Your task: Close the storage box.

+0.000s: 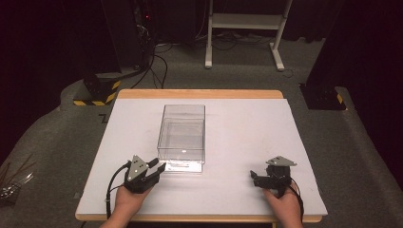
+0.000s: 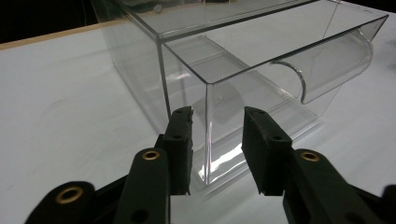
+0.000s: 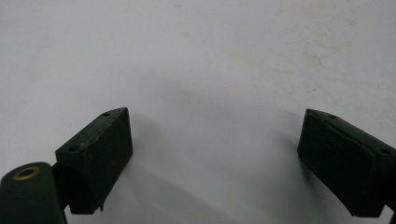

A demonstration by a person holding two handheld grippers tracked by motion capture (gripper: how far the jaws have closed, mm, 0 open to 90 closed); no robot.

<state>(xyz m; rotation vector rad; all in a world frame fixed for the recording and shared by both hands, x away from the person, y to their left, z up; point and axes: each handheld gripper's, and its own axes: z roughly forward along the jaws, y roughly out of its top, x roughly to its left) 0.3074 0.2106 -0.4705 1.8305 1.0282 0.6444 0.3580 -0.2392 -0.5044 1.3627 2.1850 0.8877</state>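
Observation:
A clear plastic box (image 1: 183, 135) stands open-topped on the white table top (image 1: 247, 133), left of centre. My left gripper (image 1: 159, 167) rests at the box's near left corner, jaws pointing at it. Seen from the left gripper view, that gripper (image 2: 215, 140) is open, its black jaws on either side of the box's (image 2: 243, 60) near vertical edge without touching it; a curved clear flap hangs inside the box's front wall. My right gripper (image 1: 254, 176) lies near the front right of the table, well apart from the box. It (image 3: 212, 158) is wide open over bare table.
The table (image 3: 210, 56) has a wooden rim (image 1: 199, 93) at the far edge. Beyond it on the grey floor are a white frame stand (image 1: 244, 28), black cables (image 1: 152, 61) and yellow-striped bases (image 1: 97, 92). Wide bare white surface lies right of the box.

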